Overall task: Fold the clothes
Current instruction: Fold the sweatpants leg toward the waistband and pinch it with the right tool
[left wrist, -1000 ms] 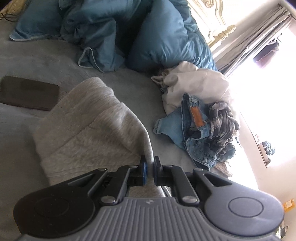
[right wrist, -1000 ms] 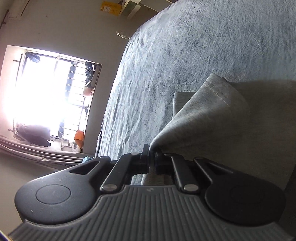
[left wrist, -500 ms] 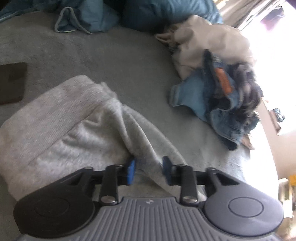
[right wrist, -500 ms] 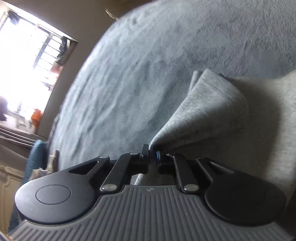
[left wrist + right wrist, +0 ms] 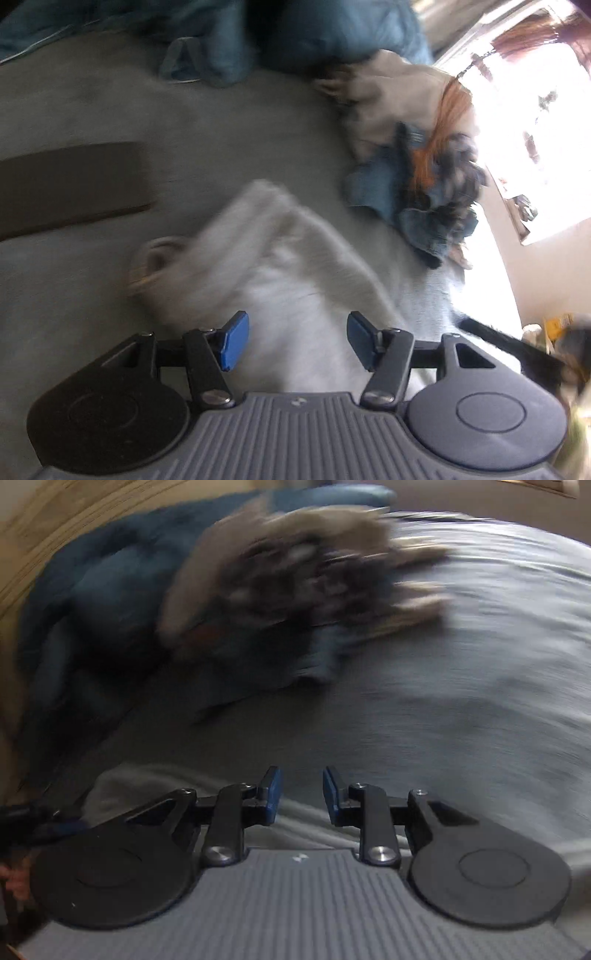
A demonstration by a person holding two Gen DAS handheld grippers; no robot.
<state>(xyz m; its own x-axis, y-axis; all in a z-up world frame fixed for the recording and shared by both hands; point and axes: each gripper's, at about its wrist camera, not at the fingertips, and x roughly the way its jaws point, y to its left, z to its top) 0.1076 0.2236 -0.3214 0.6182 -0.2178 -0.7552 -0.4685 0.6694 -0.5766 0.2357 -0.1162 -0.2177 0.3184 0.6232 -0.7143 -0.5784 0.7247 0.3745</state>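
The grey garment (image 5: 295,280) lies folded on the bed (image 5: 229,140), just ahead of the left gripper (image 5: 297,338), whose jaws are opening with nothing pinched between them. The right gripper (image 5: 301,794) is also opening, empty, over the garment's edge (image 5: 155,779). Risk: with both grippers letting go on the move, a pad could snag the cloth and drag the loose fold open. Count: one grey garment, one unsorted pile (image 5: 417,158) of perhaps three pieces (blur hides the number), one dark flat item (image 5: 70,184), blue bedding (image 5: 317,33).
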